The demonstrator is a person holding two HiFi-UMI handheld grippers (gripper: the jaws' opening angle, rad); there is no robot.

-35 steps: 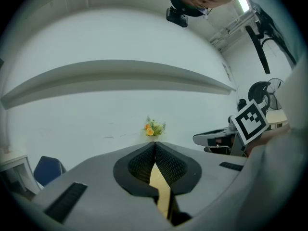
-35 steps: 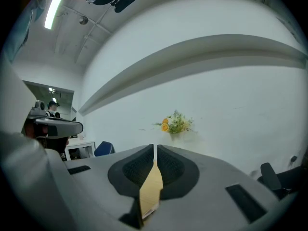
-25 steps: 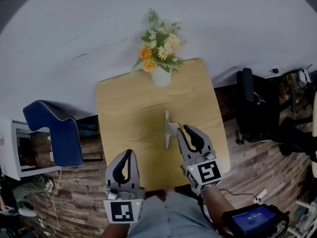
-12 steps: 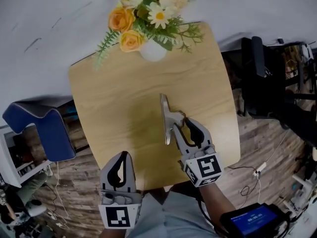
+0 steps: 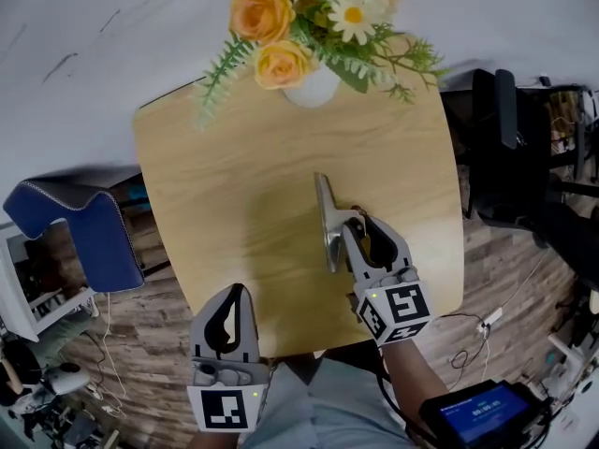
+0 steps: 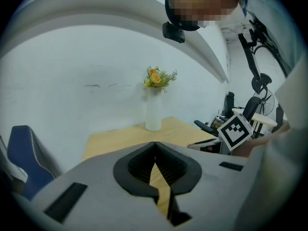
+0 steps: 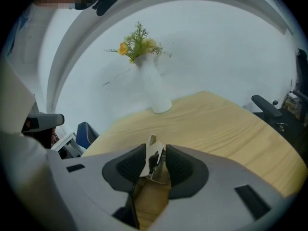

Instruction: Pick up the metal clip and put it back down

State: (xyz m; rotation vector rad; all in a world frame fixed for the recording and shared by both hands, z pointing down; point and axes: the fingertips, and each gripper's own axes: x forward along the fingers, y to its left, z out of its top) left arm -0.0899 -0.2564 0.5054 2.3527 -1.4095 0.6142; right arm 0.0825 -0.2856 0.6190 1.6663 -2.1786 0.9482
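Note:
The metal clip is a long silver piece lying lengthwise near the middle of the wooden table. My right gripper has come in from the near side, and its two dark pads press on the clip's near end. In the right gripper view the clip fills the narrow gap between the pads. Whether the clip is off the wood I cannot tell. My left gripper hangs at the table's near edge, shut and holding nothing, its tips meeting in the left gripper view.
A white vase with orange and white flowers stands at the far edge of the table. A blue chair is on the left, a black office chair on the right. Cables lie on the wooden floor.
The right gripper has moved forward over the clip's near end and its jaws have narrowed onto it. The head camera has come closer to the table. The left gripper has stayed put.

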